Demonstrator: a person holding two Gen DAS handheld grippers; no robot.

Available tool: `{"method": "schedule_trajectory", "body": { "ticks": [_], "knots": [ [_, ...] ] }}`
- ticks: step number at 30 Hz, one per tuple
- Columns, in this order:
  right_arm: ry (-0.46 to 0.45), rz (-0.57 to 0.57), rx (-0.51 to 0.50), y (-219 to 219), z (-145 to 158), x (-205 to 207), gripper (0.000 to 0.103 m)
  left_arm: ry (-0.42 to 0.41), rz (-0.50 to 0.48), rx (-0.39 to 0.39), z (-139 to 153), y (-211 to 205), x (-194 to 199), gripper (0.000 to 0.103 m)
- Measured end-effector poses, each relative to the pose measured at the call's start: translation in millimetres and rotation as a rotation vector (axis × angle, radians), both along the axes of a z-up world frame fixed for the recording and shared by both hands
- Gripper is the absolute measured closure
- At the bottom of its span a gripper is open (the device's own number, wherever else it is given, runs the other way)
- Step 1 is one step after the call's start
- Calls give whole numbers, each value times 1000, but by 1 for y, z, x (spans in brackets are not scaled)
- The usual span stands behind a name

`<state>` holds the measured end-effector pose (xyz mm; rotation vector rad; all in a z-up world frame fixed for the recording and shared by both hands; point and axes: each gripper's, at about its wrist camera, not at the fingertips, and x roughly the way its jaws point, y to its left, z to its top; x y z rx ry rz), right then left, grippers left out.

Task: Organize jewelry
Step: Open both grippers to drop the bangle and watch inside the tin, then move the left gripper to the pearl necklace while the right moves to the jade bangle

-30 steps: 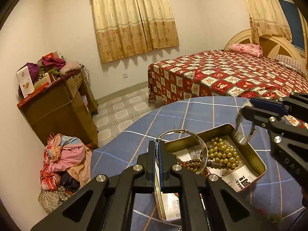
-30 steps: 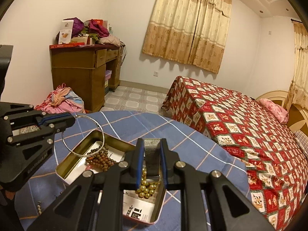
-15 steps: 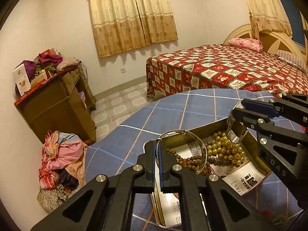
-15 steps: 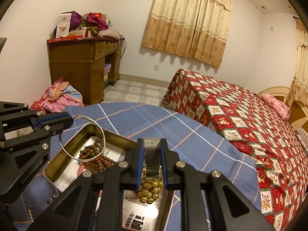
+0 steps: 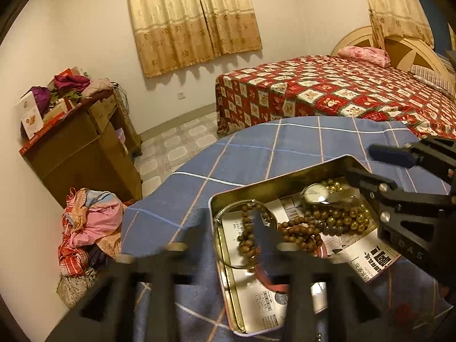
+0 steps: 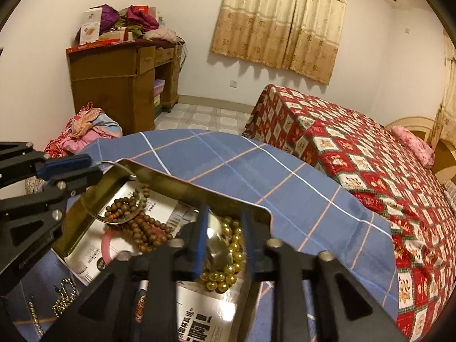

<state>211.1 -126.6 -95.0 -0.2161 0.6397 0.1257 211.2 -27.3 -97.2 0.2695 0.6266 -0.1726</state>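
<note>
Both tongs are opening above the rectangular gold metal tin (image 5: 285, 176): left tongs (image 5: 230, 222) over the thin silver bangle (image 6: 114, 196), right tongs (image 6: 222, 228) over the silver wristwatch (image 5: 315, 193).

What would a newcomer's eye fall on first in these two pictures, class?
First, the gold tin on the blue checked tablecloth, holding brown beads, gold beads and a watch. Both grippers' jaws are opening over it. Behind stands a bed with a red patchwork cover.
</note>
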Motion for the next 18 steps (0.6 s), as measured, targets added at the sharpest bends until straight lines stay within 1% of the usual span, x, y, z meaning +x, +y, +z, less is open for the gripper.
{"method": "schedule_trajectory", "body": {
  "ticks": [1, 2, 4, 6, 10, 13, 16, 18],
  "knots": [
    [-3, -5, 2, -1, 0, -2, 53, -25, 16, 3, 2, 2, -5, 26],
    [-4, -7, 0, -3, 0, -6, 53, -44, 21, 1, 4, 5, -9, 25],
    [2, -23, -7, -7, 0, -12, 53, -50, 15, -13, 6, 11, -17, 25],
    [12, -30, 7, -13, 0, -21, 52, -52, 28, -13, 7, 16, -23, 25],
    [16, -49, 11, -24, -1, -40, 46, -38, 54, -16, 4, 28, -40, 25],
    [24, -58, 24, -32, -3, -53, 45, -29, 75, -1, -1, 33, -54, 25],
    [22, -61, 20, -33, -5, -69, 39, -17, 86, -7, -6, 38, -69, 25],
    [23, -63, 17, -34, -8, -79, 37, -8, 87, -13, -8, 41, -82, 25]
  ]
}}
